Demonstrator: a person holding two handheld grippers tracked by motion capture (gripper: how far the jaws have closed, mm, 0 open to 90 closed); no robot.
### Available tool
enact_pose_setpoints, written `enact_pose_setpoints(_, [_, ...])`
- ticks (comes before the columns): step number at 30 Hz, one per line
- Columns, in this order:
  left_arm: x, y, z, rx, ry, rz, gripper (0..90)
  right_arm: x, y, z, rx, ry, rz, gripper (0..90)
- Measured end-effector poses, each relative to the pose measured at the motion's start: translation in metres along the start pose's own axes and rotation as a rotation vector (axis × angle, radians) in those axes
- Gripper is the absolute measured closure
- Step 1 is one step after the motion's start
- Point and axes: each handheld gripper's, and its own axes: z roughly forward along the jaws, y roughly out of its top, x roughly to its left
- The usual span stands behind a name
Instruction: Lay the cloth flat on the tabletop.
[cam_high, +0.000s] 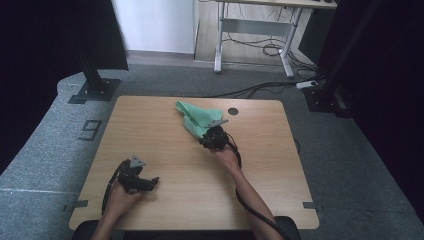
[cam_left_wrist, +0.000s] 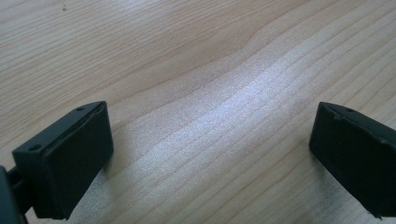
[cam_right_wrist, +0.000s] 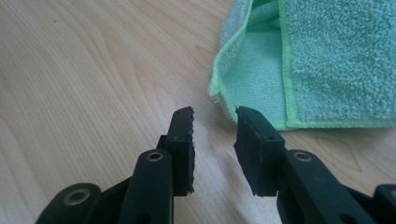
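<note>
A mistake is possible from here: if the right gripper is pushed forward with its jaws so narrowly parted, the near corner of the cloth may be shoved along the smooth wood instead of being taken, or only the top fold may be caught, so that the layers come apart when lifted. The light green folded microfibre cloth is lying flat on the pale wooden table, towards its far side, near a small dark round hole. In the right gripper view, the cloth is seen just ahead and a little to the right of the jaws, and its stitched edge is very near to the right fingertip; whether it is already touched cannot be told. Nothing is held between these jaws; a small gap is left. The left gripper is rested near the front edge, well apart from the cloth, with its jaws spread wide over bare wood and nothing grasped.
</note>
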Motion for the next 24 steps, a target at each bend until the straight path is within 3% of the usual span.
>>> enact_pose_setpoints(12, [0.000, 0.000, 0.000, -0.001, 0.000, 0.000, 0.0, -0.003, 0.009, 0.013, 0.002, -0.003, -0.001, 65.9])
enact_pose_setpoints(24, [0.000, 0.000, 0.000, -0.001, 0.000, 0.000, 0.0, -0.005, 0.007, 0.019, 0.007, 0.005, 0.006, 86.6])
